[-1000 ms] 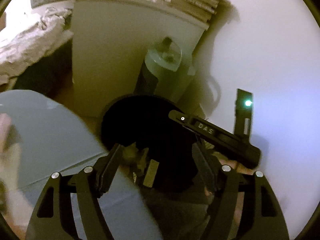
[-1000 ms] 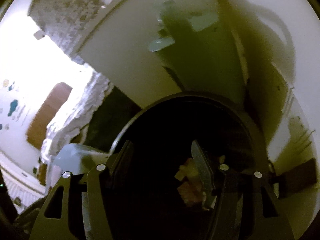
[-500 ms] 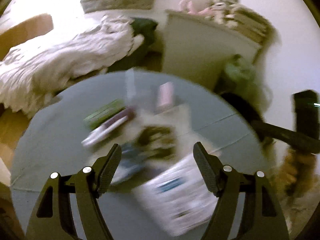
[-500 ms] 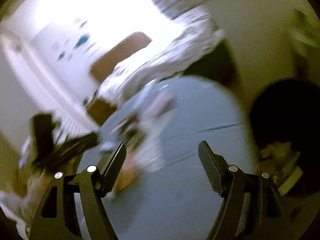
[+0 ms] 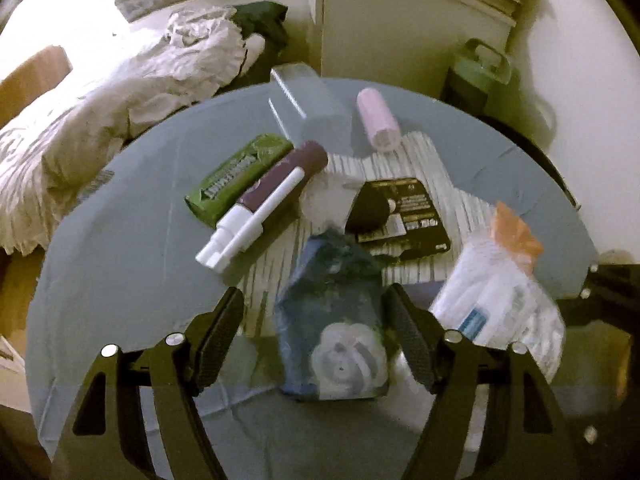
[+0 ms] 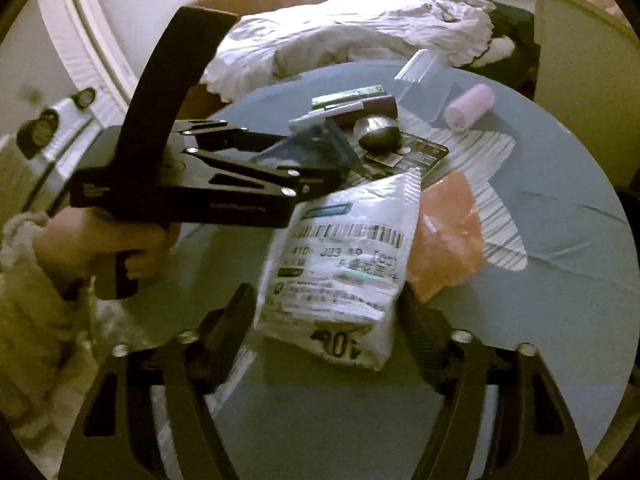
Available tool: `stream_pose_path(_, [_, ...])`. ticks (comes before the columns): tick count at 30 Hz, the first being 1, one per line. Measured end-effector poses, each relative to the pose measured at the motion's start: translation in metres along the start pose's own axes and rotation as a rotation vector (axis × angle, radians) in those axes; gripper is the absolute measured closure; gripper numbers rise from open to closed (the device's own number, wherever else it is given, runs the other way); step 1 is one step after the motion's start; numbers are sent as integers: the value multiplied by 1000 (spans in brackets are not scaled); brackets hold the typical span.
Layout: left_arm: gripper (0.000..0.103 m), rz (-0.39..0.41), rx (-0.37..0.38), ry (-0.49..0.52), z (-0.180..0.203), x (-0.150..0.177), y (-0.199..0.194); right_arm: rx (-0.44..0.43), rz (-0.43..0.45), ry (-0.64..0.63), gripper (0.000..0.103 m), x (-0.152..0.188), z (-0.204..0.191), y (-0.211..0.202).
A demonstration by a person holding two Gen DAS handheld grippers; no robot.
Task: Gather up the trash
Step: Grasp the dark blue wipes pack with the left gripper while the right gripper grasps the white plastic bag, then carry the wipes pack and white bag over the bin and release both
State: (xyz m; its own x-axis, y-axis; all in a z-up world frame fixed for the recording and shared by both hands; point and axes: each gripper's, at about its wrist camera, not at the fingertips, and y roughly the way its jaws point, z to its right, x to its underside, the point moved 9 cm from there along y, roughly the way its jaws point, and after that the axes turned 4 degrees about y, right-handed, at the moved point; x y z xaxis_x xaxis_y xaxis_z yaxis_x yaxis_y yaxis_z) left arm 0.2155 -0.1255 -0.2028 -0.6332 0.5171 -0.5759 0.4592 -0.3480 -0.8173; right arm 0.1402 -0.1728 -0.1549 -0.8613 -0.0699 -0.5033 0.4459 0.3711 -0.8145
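Observation:
On the round blue-grey table [image 5: 120,280] lies a pile of trash. My left gripper [image 5: 316,324] hovers over a blue packet [image 5: 332,312] with a white round print. Its jaws are closing, the packet lies between them, and the pads stand clear of it. The right wrist view shows this left gripper [image 6: 312,156] held by a hand, around the blue packet [image 6: 308,148]. My right gripper [image 6: 324,328] straddles a white mailer bag [image 6: 340,272] with a barcode label. Its jaws are closing, with the pads close beside the bag's edges. An orange wrapper [image 6: 444,232] lies beside the bag.
Also on the table are a green gum pack [image 5: 240,176], a purple tube [image 5: 284,172] with a white marker [image 5: 256,220], a black card package [image 5: 400,216], a pink roll [image 5: 380,124], a clear box [image 5: 304,100] and a striped sheet [image 5: 432,160]. Rumpled bedding [image 5: 100,100] and a pale cabinet [image 5: 400,28] lie beyond.
Both grippers have swung away from the black bin to the table. They now hang low over the pile, the left at the blue packet, the right at the white bag.

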Motion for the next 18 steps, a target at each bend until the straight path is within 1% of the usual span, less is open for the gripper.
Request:
stream_pose_path(1, [44, 3, 4, -1, 0, 0, -1, 3, 6, 6, 48, -2, 1, 1])
stream_pose_path(2, [47, 3, 3, -1, 0, 0, -2, -10, 15, 21, 56, -4, 1, 0])
stream_pose_path(5, [51, 1, 0, -3, 1, 2, -4, -48, 20, 55, 64, -8, 6, 0])
stream_pose_path(8, [53, 14, 2, -18, 4, 7, -10, -93, 34, 83, 68, -8, 11, -8])
stream_pose_path(11, [55, 42, 9, -69, 3, 10, -22, -124, 74, 102, 69, -7, 15, -22])
stream_pose_path(14, [55, 86, 10, -101, 8, 7, -39, -135, 145, 133, 70, -9, 30, -46])
stream_pose_path(16, [55, 133, 6, -116, 16, -5, -55, -157, 208, 172, 70, -13, 47, -68])
stream_pose_path(18, [55, 183, 12, -124, 29, -21, -68, -154, 286, 209, 70, -20, 67, -92])
